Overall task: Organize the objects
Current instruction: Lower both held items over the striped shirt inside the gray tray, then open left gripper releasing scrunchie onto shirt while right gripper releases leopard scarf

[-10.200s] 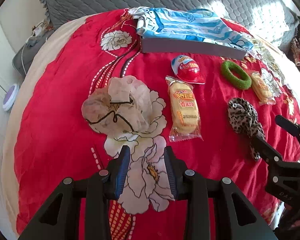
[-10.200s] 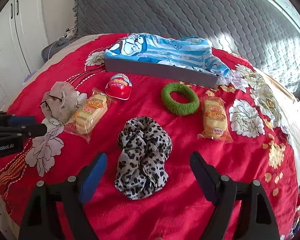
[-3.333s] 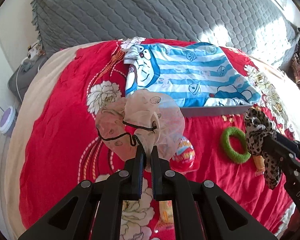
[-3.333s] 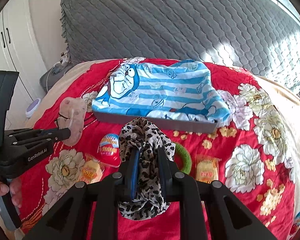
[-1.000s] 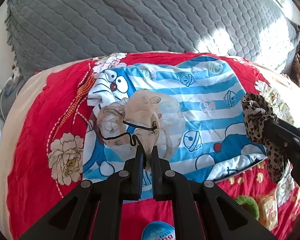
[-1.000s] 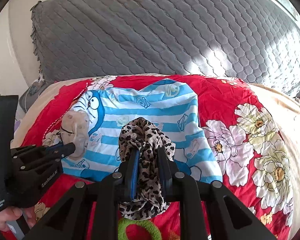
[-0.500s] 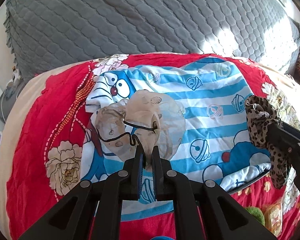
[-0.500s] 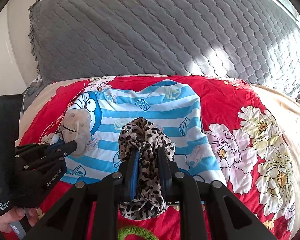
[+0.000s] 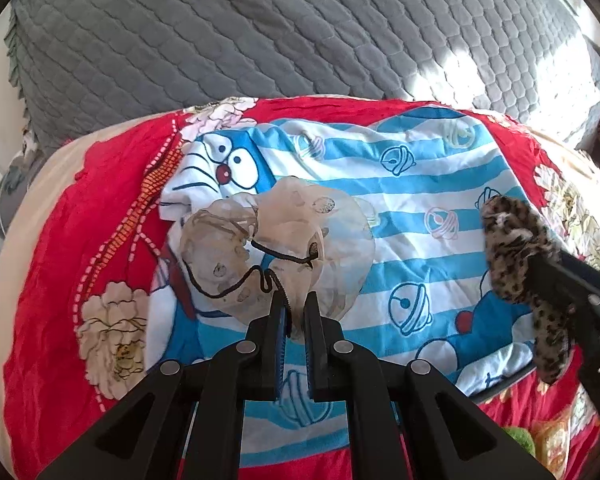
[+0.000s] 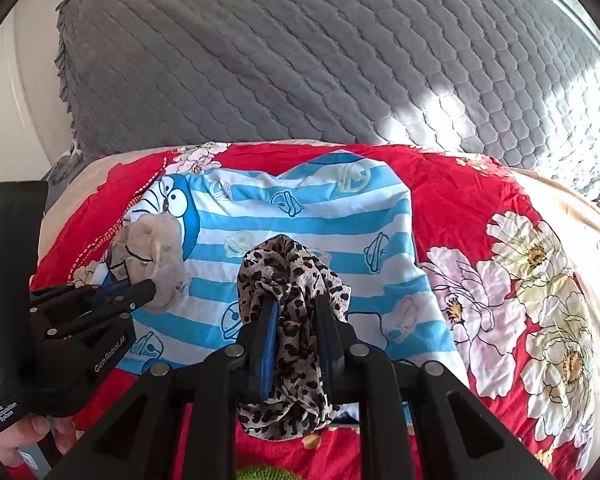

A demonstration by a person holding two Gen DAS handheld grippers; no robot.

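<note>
My left gripper [image 9: 295,303] is shut on a sheer beige scrunchie [image 9: 284,244] with a black cord and holds it above the left part of a blue-and-white striped Doraemon cloth [image 9: 400,184] that covers a grey box. It also shows in the right wrist view [image 10: 150,256]. My right gripper [image 10: 296,304] is shut on a leopard-print scrunchie [image 10: 288,280] and holds it above the front middle of the same cloth [image 10: 300,216]. The leopard scrunchie appears at the right of the left wrist view [image 9: 512,256].
The box stands on a red floral bedspread [image 10: 480,200] before a grey quilted headboard [image 10: 300,60]. A green scrunchie [image 9: 518,440] and a wrapped snack [image 9: 552,444] lie in front of the box at lower right. The green scrunchie peeks at the bottom of the right wrist view [image 10: 260,474].
Both grippers have moved a little further forward over the striped cloth, each still holding its scrunchie. The snacks in front have dropped out of the left view.
</note>
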